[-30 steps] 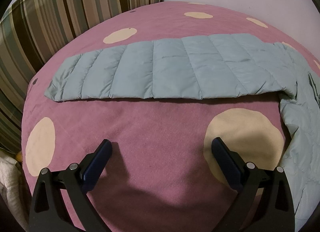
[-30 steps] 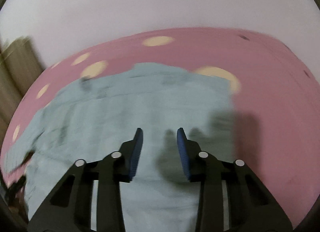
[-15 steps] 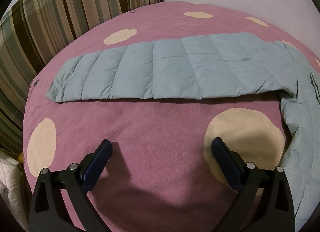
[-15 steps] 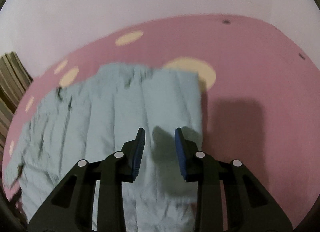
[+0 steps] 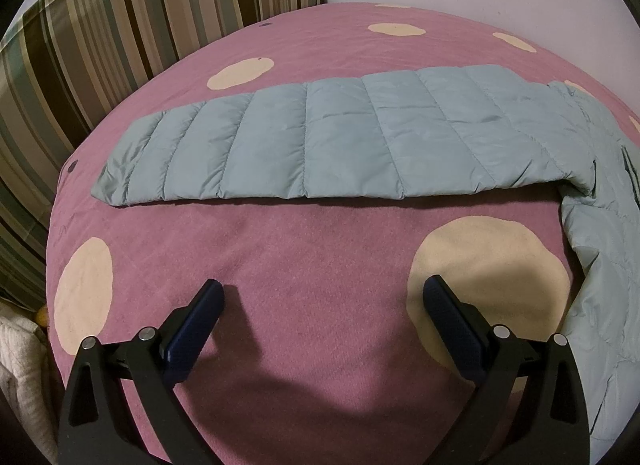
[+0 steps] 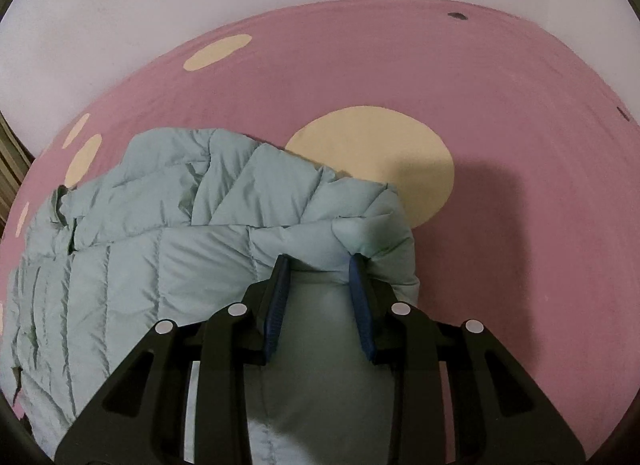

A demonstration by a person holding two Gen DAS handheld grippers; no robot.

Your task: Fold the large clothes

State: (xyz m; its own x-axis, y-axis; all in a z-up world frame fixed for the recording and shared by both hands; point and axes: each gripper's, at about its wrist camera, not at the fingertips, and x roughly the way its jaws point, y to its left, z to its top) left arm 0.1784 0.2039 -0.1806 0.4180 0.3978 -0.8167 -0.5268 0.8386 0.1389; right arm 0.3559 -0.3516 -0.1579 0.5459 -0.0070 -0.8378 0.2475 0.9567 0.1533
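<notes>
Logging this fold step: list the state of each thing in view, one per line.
Jacket sleeve: stretched out flat, ungripped.
Jacket body: rumpled, one bunched fold between the right fingers.
Left gripper: open, above the blanket, holding nothing.
Right gripper: part-closed around the fold; firm grip uncertain.

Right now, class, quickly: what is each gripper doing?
Left gripper: open, holding nothing, above the blanket.
Right gripper: partly closed around a bunched edge of the jacket; a firm pinch cannot be told.
</notes>
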